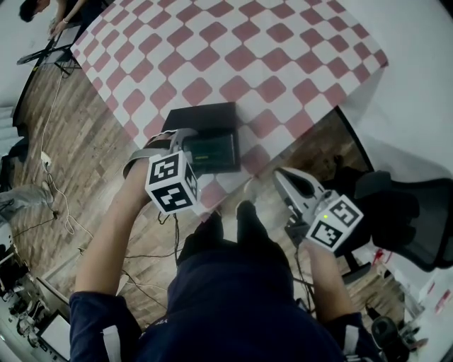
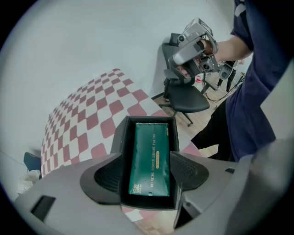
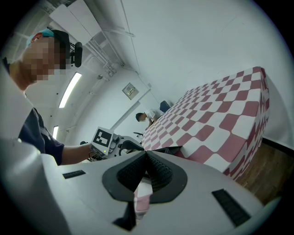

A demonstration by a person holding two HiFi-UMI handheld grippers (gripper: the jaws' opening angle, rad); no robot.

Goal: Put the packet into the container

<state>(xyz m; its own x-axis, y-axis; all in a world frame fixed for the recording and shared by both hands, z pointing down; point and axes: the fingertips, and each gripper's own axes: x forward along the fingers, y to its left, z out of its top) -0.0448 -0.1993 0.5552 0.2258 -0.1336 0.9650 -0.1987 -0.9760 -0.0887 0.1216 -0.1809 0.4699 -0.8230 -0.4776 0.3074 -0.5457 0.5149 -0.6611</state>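
A black container (image 1: pixel 202 119) stands at the near corner of the red-and-white checked table (image 1: pixel 233 49). A dark green packet (image 1: pixel 212 150) lies flat inside it. In the left gripper view the packet (image 2: pixel 149 147) fills the container (image 2: pixel 120 133) lengthwise. My left gripper (image 1: pixel 190 152) hovers over the container's near end, open, its jaws (image 2: pixel 148 170) wide apart on either side of the packet and not touching it. My right gripper (image 1: pixel 281 177) is off the table's edge to the right, over the floor, shut with nothing between its fingers (image 3: pixel 146 155).
A black office chair (image 1: pixel 403 212) stands right of the table's corner, close to my right gripper. Cables (image 1: pixel 64 212) trail over the wooden floor on the left. A person (image 1: pixel 42 10) works at the table's far end. My legs are below the table edge.
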